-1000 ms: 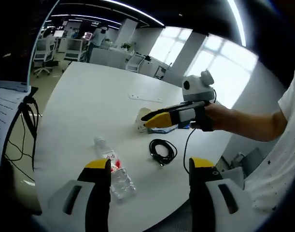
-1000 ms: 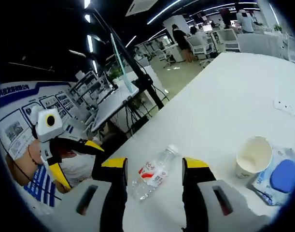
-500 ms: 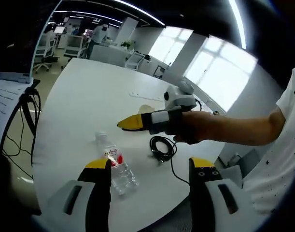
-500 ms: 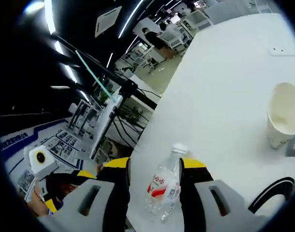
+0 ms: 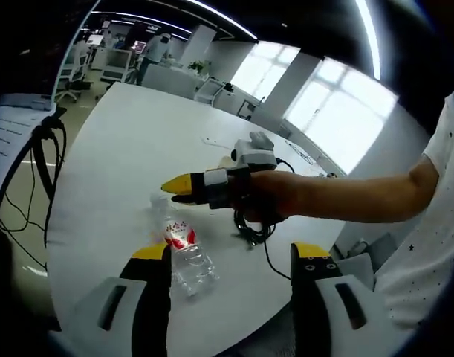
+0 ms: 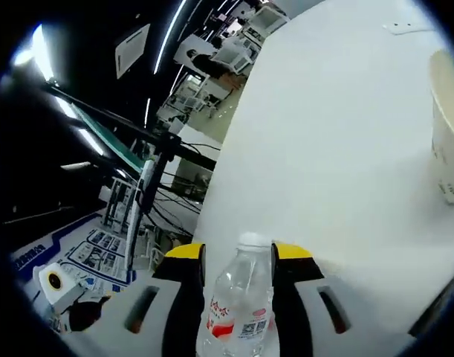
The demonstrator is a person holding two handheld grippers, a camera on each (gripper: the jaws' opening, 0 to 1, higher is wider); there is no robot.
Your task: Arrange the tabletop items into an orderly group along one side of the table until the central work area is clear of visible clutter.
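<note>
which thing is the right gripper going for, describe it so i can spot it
On the big white table, look near the edge. The clear plastic water bottle lies on its side between the right gripper jaws; its red-and-white label and white cap distinguish it from the coiled black cable.

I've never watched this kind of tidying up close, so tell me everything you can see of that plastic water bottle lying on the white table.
The water bottle is clear, thin plastic with a white cap and a red-and-white label. It looks nearly empty and lies on its side on the white table. In the right gripper view it sits between the right gripper's yellow-tipped fingers, cap pointing away; whether they press it, I cannot tell. The black cable lies apart from it.
</note>
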